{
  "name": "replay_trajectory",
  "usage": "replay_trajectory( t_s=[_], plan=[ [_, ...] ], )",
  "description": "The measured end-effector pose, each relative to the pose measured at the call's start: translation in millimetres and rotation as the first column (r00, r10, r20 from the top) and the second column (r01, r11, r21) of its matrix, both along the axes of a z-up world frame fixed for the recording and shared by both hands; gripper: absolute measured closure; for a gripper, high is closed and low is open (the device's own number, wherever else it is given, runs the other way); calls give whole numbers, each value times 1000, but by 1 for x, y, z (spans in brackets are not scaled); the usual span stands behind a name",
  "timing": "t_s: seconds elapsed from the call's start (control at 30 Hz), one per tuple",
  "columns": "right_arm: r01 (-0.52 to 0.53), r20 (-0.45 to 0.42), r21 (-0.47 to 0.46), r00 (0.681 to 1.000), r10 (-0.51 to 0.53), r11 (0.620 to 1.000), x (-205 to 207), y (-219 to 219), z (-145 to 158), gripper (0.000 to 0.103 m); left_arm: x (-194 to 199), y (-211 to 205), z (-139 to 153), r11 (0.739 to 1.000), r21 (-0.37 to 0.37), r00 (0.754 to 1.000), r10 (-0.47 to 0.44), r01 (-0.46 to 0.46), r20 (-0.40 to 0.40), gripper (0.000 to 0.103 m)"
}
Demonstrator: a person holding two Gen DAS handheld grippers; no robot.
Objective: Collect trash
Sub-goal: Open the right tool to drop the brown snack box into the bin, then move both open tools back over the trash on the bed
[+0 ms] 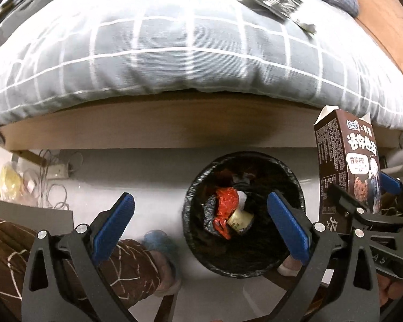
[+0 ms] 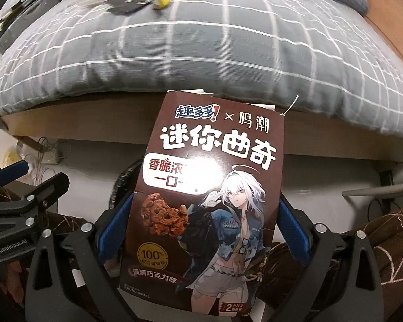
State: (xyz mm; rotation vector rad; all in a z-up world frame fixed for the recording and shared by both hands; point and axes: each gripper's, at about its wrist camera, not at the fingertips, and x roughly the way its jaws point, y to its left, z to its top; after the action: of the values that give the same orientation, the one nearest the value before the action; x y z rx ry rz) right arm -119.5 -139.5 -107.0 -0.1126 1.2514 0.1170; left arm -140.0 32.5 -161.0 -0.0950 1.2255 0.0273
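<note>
Grey checked duvet (image 1: 174, 53) over a wooden bed frame (image 1: 147, 123); tangled white cables (image 1: 53, 185) on the floor beneath.

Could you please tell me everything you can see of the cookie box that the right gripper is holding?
The cookie box is a tall brown cardboard carton printed with white Chinese lettering, a chocolate cookie and a white-haired cartoon figure in a blue jacket. Its top flaps stand open and look torn. It is upright, clamped on its two narrow sides between the blue pads of the right gripper. In the left wrist view it hangs to the right of the black-lined trash bin, not yet over it.
</note>
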Motion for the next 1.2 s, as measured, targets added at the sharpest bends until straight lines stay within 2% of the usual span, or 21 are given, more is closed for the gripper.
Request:
replay_trajectory(
  t_s=[0.33,0.77,0.93,1.2],
  plan=[
    [-32,-31,-29,999,31,999,4,20,-15,8,-9,34,9,998,7,998,67,-67,13,6],
    [-32,-51,-22,998,31,999,15,25,-30,7,-7,31,4,998,12,998,63,-63,4,6],
    [-16,-31,-13,999,15,1000,16,23,-22,7,-5,29,2,998,4,998,56,-56,-1,6],
    [9,70,-12,998,-8,1000,15,12,1,7,-4,26,11,998,-5,998,56,-56,31,6]
  ],
)
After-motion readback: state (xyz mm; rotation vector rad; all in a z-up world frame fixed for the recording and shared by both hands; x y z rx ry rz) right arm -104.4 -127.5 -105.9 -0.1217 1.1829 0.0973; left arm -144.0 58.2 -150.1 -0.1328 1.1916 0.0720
